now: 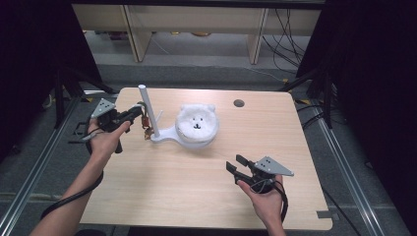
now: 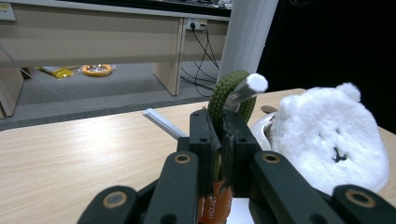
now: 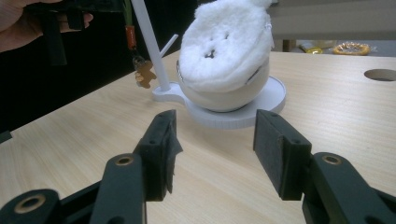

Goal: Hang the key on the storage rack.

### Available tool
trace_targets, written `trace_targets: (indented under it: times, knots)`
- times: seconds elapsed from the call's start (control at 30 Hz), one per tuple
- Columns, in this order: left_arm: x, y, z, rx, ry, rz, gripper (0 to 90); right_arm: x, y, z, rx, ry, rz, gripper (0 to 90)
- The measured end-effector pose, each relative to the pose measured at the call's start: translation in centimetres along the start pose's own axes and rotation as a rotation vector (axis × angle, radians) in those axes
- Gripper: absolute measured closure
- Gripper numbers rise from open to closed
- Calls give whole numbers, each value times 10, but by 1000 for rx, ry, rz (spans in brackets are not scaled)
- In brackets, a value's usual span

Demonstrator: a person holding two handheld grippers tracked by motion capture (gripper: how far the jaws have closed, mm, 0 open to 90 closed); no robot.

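My left hand-held gripper (image 2: 219,140) is clamped on the green keychain loop (image 2: 223,95), hooked over the white stand's peg (image 2: 246,88) at nine o'clock of the plush bear (image 1: 196,123) (release remains, I reckon); my right hand-held gripper (image 3: 212,149) gapes empty.

On the pale wooden desk (image 1: 196,187) I count one white plastic stand with an upright post (image 1: 146,109). One fluffy white bear-face cover (image 1: 196,123) sits at 3 o'clock from the post. One green braided cord loop (image 2: 223,95) carries one orange tag (image 3: 131,36) and one small brown gingerbread-man charm (image 3: 145,73). There are two black tongs: left tongs (image 1: 140,112) and right tongs (image 1: 236,163). One round hole (image 1: 239,103) is at 1 o'clock on the desk.
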State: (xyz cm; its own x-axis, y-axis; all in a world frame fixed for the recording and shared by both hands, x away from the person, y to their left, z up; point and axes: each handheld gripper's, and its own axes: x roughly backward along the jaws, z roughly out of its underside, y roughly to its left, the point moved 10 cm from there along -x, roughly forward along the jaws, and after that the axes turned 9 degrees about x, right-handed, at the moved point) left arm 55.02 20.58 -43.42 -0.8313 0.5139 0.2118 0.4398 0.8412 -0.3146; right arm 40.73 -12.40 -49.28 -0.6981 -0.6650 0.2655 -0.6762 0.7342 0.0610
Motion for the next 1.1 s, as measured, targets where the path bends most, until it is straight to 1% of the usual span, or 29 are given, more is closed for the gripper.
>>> trace_targets:
  times: [0.1, 0.13, 0.17, 0.2, 0.37, 0.5, 0.57, 0.6, 0.63, 0.67, 0.7, 0.73, 0.77, 0.87, 0.9, 0.93, 0.97, 1.03, 1.07, 1.1]
  knots:
    - [-1, 0, 1, -3, 1, -4, 827, 0, -1, -1, 6, -6, 2, 502]
    - [-1, 0, 1, -3, 1, -5, 826, 0, 0, 0, -9, -3, 0, 502]
    - [-2, 0, 1, -7, 1, -7, 824, 0, 0, 0, -9, -3, 1, 502]
    - [-2, 0, 2, -11, 4, -9, 822, 0, -1, 0, 2, 0, 3, 501]
    - [-4, 1, 4, -23, 11, -17, 813, 0, 0, 0, 1, -3, -4, 501]
    - [-6, 1, 9, -34, 37, -24, 805, 0, 0, 1, -10, 5, -1, 501]
    - [-5, 1, 10, -40, 36, -25, 800, 0, -1, 2, 1, 1, 2, 501]
    - [-5, 1, 10, -42, 36, -25, 797, 1, -1, 2, 5, 10, 5, 501]
    - [-5, 1, 10, -45, 34, -26, 793, 1, 0, 2, -12, 7, 0, 501]
    - [-4, 1, 10, -48, 36, -28, 789, 2, 1, 3, -32, 16, 4, 501]
    - [-4, 1, 11, -49, 36, -29, 784, 1, -1, 3, -10, 7, 0, 501]
    - [-3, 1, 12, -57, 41, -32, 775, 1, -1, 2, -9, 5, -2, 500]
    - [-2, 1, 12, -59, 42, -34, 768, 2, -2, 2, 0, 5, 6, 500]
    - [2, 1, 15, -69, 56, -38, 724, 2, -3, 2, -2, 3, 6, 500]
    - [3, 1, 16, -69, 66, -37, 707, 2, -2, 3, -15, 6, 2, 499]
    - [5, 1, 17, -68, 71, -35, 679, 3, -3, 3, -18, 8, 12, 499]
    - [7, 2, 18, -72, 71, -43, 660, 3, -3, 3, -15, 7, 16, 500]
    - [10, 2, 18, -85, 75, -50, 616, 3, -3, 4, -35, 11, 14, 499]
    - [12, 2, 18, -82, 71, -52, 598, 4, -3, 4, -36, 16, 18, 499]
    - [14, 2, 18, -92, 69, -55, 581, 3, -6, 4, -6, 6, 24, 499]
